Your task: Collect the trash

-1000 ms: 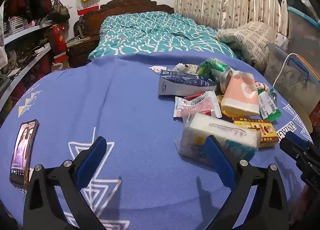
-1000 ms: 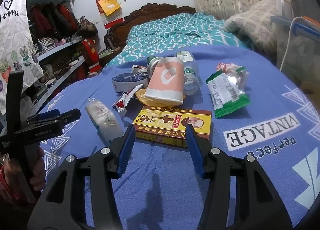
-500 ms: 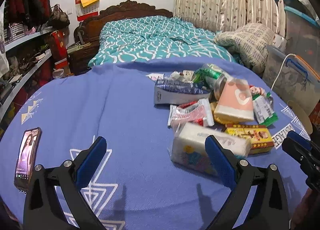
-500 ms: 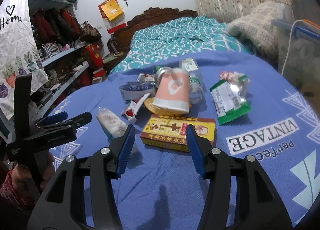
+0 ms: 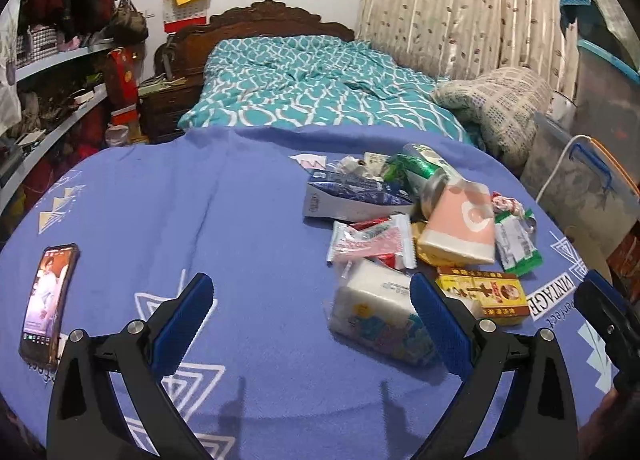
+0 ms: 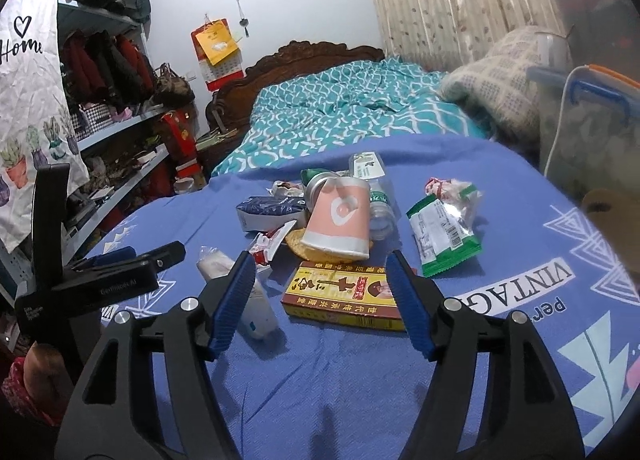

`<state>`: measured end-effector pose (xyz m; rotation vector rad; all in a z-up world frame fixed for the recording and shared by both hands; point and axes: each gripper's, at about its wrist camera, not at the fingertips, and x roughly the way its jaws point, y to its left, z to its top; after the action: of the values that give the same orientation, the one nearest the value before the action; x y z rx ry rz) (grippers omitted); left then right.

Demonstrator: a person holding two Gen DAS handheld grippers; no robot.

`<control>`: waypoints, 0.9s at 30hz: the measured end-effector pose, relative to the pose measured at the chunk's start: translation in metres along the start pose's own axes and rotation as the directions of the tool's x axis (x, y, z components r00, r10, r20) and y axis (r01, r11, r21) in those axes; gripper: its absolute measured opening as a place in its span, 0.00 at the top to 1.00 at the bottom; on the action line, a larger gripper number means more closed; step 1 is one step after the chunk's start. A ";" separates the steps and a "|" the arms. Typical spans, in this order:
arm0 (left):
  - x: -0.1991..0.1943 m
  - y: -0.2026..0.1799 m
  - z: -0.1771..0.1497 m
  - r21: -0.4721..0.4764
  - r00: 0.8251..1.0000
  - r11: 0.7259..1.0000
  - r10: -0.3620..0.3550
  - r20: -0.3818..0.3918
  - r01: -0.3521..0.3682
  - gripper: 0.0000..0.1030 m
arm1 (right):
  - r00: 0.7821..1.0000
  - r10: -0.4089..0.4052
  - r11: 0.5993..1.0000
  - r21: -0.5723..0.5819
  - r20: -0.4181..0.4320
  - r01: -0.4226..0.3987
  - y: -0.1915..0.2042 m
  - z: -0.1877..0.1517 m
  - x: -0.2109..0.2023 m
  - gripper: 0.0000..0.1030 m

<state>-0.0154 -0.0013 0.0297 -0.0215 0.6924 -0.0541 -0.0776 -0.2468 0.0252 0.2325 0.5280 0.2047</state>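
1. The right gripper (image 6: 320, 300) hangs above the blue cloth (image 6: 340, 388) with its jaws opening; nothing is pressed between the pads.
2. The yellow and red box (image 6: 340, 296) lies flat on the cloth in the gap between the right jaws, just beyond their tips, nearer the right-hand finger, whose tip overlaps the box's far corner in the view.
3. Past the box, straight ahead of the jaws, the pink paper cup (image 6: 340, 219) lies on its side, resting on a flat yellow piece.
4. The green snack packet (image 6: 442, 236) lies ahead and outside the right-hand finger.
5. The white tissue pack (image 6: 244, 292) sits at the left-hand finger and is partly hidden behind it.
6. The left gripper (image 5: 310, 316) has its jaws wide apart and holds nothing.
7. In the left wrist view the tissue pack (image 5: 376, 312) lies just inside the right-hand finger, which covers its near end; the box (image 5: 484, 294) lies beyond that finger, on its outer side.
8. A phone (image 5: 46, 304) lies well outside the left-hand finger.
9. The trash behind the cup, a blue carton (image 5: 352, 199), a green can and small wrappers, overlaps so closely that the pieces are hard to tell apart.
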 end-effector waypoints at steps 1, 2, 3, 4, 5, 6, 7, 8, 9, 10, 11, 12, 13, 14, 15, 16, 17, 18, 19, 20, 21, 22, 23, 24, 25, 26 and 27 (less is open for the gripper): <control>-0.002 -0.001 0.001 0.016 1.000 1.000 0.015 0.018 -0.016 0.09 | 1.000 -0.002 1.000 0.002 -0.002 0.002 0.000 0.000 0.000 0.33; -0.003 -0.002 0.001 0.032 0.999 0.999 0.025 0.033 -0.026 0.09 | 1.000 -0.003 1.000 0.004 -0.003 0.003 0.000 -0.001 0.001 0.33; -0.004 -0.004 0.002 0.048 0.998 0.998 0.032 0.045 -0.034 0.09 | 1.000 -0.002 1.000 0.006 -0.006 0.002 -0.001 -0.001 0.002 0.33; -0.005 -0.005 0.003 0.057 0.998 0.998 0.034 0.048 -0.037 0.09 | 1.000 -0.002 1.000 0.006 -0.007 0.002 -0.001 -0.001 0.002 0.33; -0.004 -0.005 0.004 0.070 0.998 0.997 0.032 0.047 -0.035 0.09 | 1.000 -0.002 1.000 0.005 -0.007 0.002 -0.001 -0.001 0.002 0.33; -0.003 -0.006 0.005 0.087 0.999 0.996 0.022 0.042 -0.026 0.09 | 1.000 -0.004 1.000 0.004 -0.005 0.004 -0.001 0.000 0.002 0.33; 0.000 -0.007 0.005 0.108 0.999 0.994 0.016 0.032 -0.020 0.09 | 1.000 -0.007 1.000 0.001 -0.003 0.007 0.000 -0.001 0.002 0.33; 0.001 -0.007 0.005 0.116 0.999 0.993 0.029 0.036 -0.033 0.08 | 1.000 -0.011 1.000 -0.004 0.001 0.011 0.000 -0.001 0.002 0.33; -0.001 -0.006 0.004 0.119 0.998 0.992 0.033 0.058 -0.040 0.08 | 1.000 -0.012 1.000 -0.007 0.002 0.012 0.001 -0.001 0.002 0.33; -0.005 -0.006 0.003 0.119 0.996 0.992 0.033 0.082 -0.042 0.08 | 1.000 -0.014 1.000 -0.010 0.002 0.014 0.001 -0.002 0.003 0.33; -0.010 -0.007 0.003 0.124 0.992 0.991 0.037 0.117 -0.051 0.08 | 1.000 -0.014 1.000 -0.010 -0.001 0.014 0.001 -0.002 0.004 0.33; -0.013 -0.007 0.004 0.130 0.990 0.990 0.043 0.137 -0.060 0.08 | 1.000 -0.013 1.000 -0.010 -0.002 0.013 0.001 -0.002 0.004 0.33; -0.017 -0.009 0.004 0.138 0.985 0.988 0.048 0.163 -0.071 0.08 | 1.000 -0.012 1.000 -0.008 -0.004 0.012 0.001 -0.003 0.005 0.33; -0.020 -0.010 0.005 0.145 0.982 0.986 0.052 0.181 -0.079 0.08 | 1.000 -0.011 1.000 -0.007 -0.005 0.011 0.001 -0.003 0.005 0.33; -0.021 -0.011 0.004 0.152 0.979 0.985 0.055 0.195 -0.085 0.08 | 1.000 -0.010 1.000 -0.008 -0.004 0.010 0.001 -0.003 0.005 0.33; -0.022 -0.011 0.005 0.154 0.978 0.984 0.056 0.200 -0.088 0.08 | 1.000 -0.009 1.000 -0.009 -0.002 0.009 0.001 -0.002 0.005 0.33; -0.023 -0.012 0.005 0.155 0.978 0.984 0.057 0.202 -0.089 0.08 | 1.000 -0.009 1.000 -0.010 0.001 0.009 0.002 -0.002 0.005 0.33; -0.022 -0.012 0.005 0.156 0.978 0.984 0.056 0.203 -0.089 0.08 | 1.000 -0.009 1.000 -0.010 0.002 0.009 0.002 -0.003 0.004 0.33; -0.022 -0.013 0.005 0.158 0.977 0.983 0.059 0.204 -0.092 0.08 | 1.000 -0.008 1.000 -0.010 0.004 0.008 0.001 -0.002 0.003 0.33; -0.021 -0.013 0.004 0.162 0.977 0.982 0.060 0.206 -0.095 0.08 | 1.000 -0.008 1.000 -0.009 0.004 0.008 0.001 -0.002 0.003 0.33; -0.021 -0.014 0.004 0.166 0.976 0.981 0.063 0.210 -0.099 0.08 | 1.000 -0.008 1.000 -0.009 0.002 0.008 0.001 -0.002 0.004 0.33; -0.021 -0.015 0.003 0.173 0.975 0.979 0.066 0.214 -0.104 0.08 | 1.000 -0.008 1.000 -0.009 0.000 0.008 0.001 -0.003 0.004 0.33; -0.020 -0.015 0.003 0.177 0.975 0.978 0.068 0.213 -0.107 0.08 | 1.000 -0.007 1.000 -0.008 0.000 0.007 0.002 -0.003 0.003 0.33; -0.020 -0.015 0.003 0.181 0.974 0.977 0.074 0.214 -0.114 0.08 | 1.000 -0.007 1.000 -0.007 -0.001 0.007 0.002 -0.003 0.003 0.33; -0.019 -0.016 0.003 0.185 0.974 0.975 0.080 0.212 -0.120 0.08 | 1.000 -0.006 1.000 -0.006 -0.001 0.006 0.003 -0.003 0.003 0.33; -0.018 -0.016 0.003 0.187 0.974 0.975 0.084 0.211 -0.124 0.08 | 1.000 -0.006 1.000 -0.006 -0.001 0.006 0.002 -0.003 0.003 0.33; -0.017 -0.016 0.003 0.188 0.974 0.974 0.088 0.210 -0.129 0.08 | 1.000 -0.005 1.000 -0.007 -0.001 0.005 0.003 -0.003 0.003 0.33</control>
<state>-0.0277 -0.0161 0.0435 0.2027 0.4823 -0.0155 -0.0775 -0.2428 0.0222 0.2240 0.5288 0.2014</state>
